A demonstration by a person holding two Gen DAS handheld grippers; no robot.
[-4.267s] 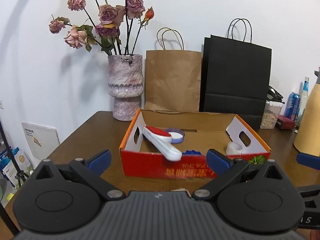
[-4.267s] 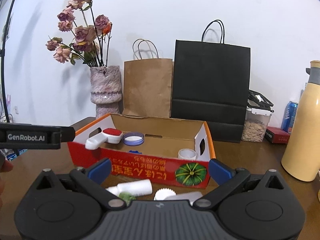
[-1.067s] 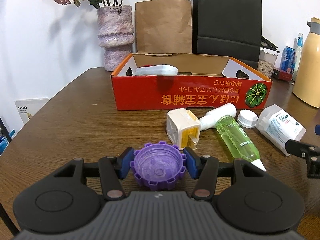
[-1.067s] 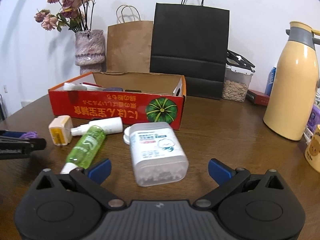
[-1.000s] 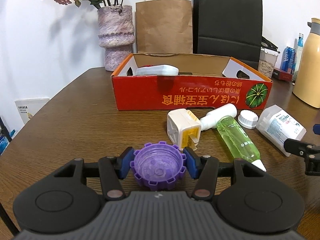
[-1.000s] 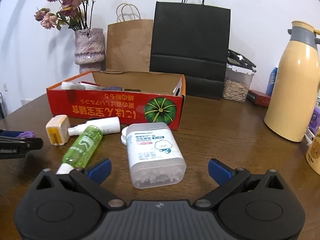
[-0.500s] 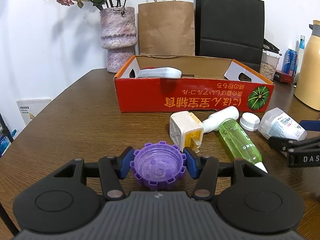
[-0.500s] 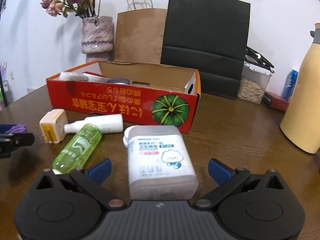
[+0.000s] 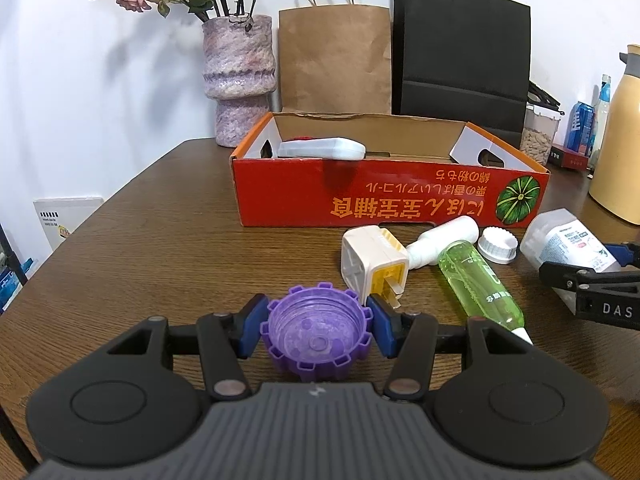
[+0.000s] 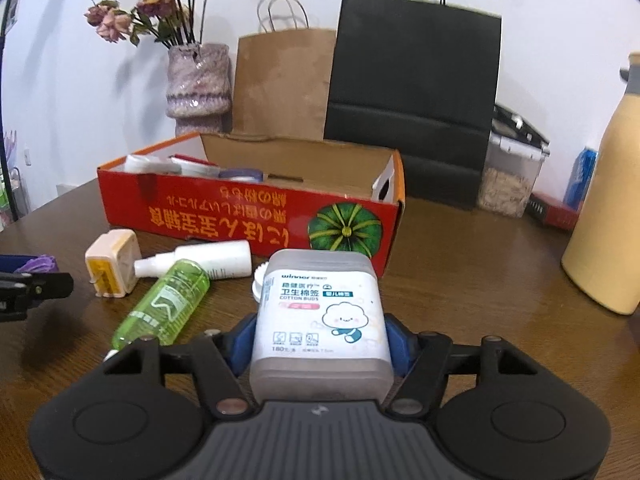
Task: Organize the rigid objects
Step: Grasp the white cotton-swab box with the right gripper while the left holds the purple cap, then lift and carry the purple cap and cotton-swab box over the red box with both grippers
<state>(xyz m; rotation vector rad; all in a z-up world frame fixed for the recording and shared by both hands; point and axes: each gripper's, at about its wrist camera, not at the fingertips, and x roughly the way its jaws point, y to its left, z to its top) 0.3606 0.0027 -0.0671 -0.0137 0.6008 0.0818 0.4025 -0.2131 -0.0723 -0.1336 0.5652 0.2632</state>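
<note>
Purple cap [image 9: 316, 334] sits clamped, hollow side up, between the left tool [image 9: 316, 326] pads, near on the worktop [image 9: 160, 248], ready to carry to the red box [image 9: 384, 196] beyond. In the right view, the right tool [image 10: 320, 340] is closing around the cotton-bud box [image 10: 320, 312], both pads against its sides, the red box just beyond it.

The counter [image 9: 152, 240] lies bare to the left of the red box [image 9: 392, 196]. Before the box's near wall a plug adapter [image 9: 372, 264], white bottle [image 9: 444, 240], green bottle [image 9: 476, 280] and white cap [image 9: 498, 242] crowd the way. Paper bags [image 9: 336, 60] and a vase [image 9: 238, 76] wall off the far side.
</note>
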